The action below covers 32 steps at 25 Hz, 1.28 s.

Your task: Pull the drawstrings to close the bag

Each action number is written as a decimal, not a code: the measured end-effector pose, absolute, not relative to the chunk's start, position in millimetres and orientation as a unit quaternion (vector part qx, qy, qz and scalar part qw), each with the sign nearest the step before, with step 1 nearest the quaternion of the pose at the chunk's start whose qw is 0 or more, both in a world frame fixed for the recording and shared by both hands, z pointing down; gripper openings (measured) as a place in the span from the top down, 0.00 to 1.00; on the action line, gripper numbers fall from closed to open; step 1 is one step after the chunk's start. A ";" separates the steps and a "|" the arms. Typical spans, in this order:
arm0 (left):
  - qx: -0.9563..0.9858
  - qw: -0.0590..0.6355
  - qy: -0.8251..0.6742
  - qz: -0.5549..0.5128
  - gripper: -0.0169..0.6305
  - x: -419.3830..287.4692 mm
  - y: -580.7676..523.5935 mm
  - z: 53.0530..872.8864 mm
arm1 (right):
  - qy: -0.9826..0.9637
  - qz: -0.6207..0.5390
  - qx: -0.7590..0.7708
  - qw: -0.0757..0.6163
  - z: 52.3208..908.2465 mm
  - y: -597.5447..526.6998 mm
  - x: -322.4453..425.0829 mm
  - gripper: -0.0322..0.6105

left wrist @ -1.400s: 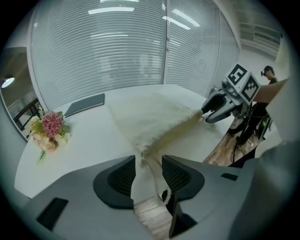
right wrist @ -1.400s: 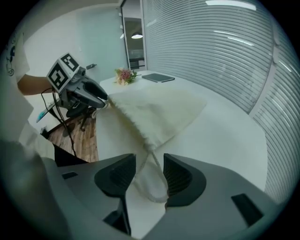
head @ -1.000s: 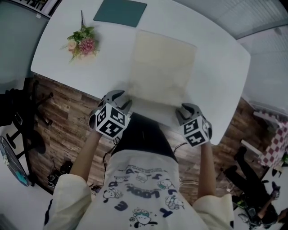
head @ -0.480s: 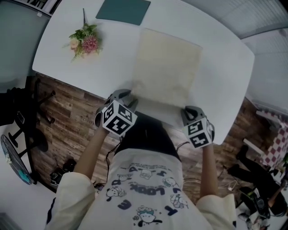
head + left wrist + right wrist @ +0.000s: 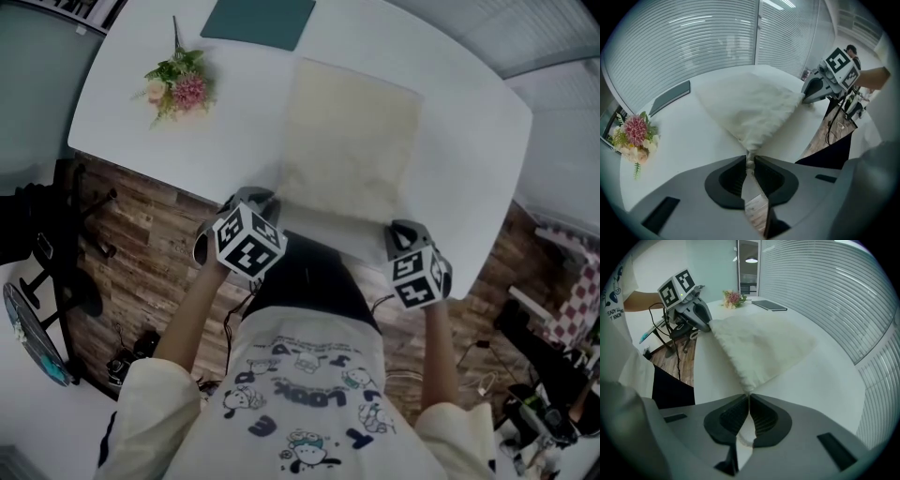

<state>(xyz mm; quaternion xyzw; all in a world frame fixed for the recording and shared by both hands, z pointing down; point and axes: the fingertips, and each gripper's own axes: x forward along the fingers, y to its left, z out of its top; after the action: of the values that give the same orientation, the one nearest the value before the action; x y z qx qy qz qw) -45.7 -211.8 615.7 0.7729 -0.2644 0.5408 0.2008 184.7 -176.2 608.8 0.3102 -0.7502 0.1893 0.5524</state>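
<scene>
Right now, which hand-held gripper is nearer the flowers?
The left hand-held gripper, its jaws closing on the drawstring bag's corner on the flowers' side; the right hand-held gripper pinches the opposite corner.

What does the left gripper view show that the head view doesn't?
Only the left gripper view: the left gripper, jaws closing on a gathered corner of the bag, and the window blinds. Only the head view: the person's printed shirt. Both: bag, flowers, green mat, white table, right gripper.
</scene>
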 end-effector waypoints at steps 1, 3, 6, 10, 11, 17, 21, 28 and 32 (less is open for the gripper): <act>0.771 0.194 -0.260 0.548 0.84 -48.9 -211.6 616.1 | -0.746 0.186 0.311 0.558 609.8 -177.1 186.4 0.91; 0.769 0.190 -0.255 0.555 0.84 -54.3 -211.4 616.2 | -0.740 0.174 0.310 0.570 611.9 -178.7 189.1 0.91; 0.764 0.202 -0.260 0.554 0.84 -59.5 -211.3 614.7 | -0.732 0.160 0.312 0.585 613.1 -179.7 192.8 0.92; 0.752 0.206 -0.285 0.558 0.85 -70.6 -213.2 612.3 | -0.721 0.147 0.326 0.593 611.8 -181.1 199.1 0.92; 0.748 0.206 -0.294 0.558 0.85 -73.4 -213.8 611.8 | -0.718 0.145 0.333 0.593 611.0 -181.8 201.5 0.92; 0.722 0.236 -0.365 0.538 0.85 -93.3 -219.1 613.4 | -0.702 0.233 0.421 0.526 600.3 -190.9 220.3 0.92; 0.703 0.274 -0.411 0.511 0.85 -104.2 -220.3 611.7 | -0.702 0.270 0.448 0.484 595.3 -192.8 228.3 0.92; 0.693 0.309 -0.446 0.476 0.85 -119.7 -223.2 607.1 | -0.689 0.294 0.489 0.448 591.2 -195.9 248.1 0.92; 0.681 0.295 -0.459 0.490 0.85 -127.1 -225.5 606.3 | -0.681 0.288 0.502 0.449 590.0 -197.8 253.0 0.92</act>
<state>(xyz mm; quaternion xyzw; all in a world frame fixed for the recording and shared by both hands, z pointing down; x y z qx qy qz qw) -127.1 -225.5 606.3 0.6806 -0.4586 0.4896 0.2947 253.0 -197.8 590.0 0.5024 -0.6807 0.2876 0.4489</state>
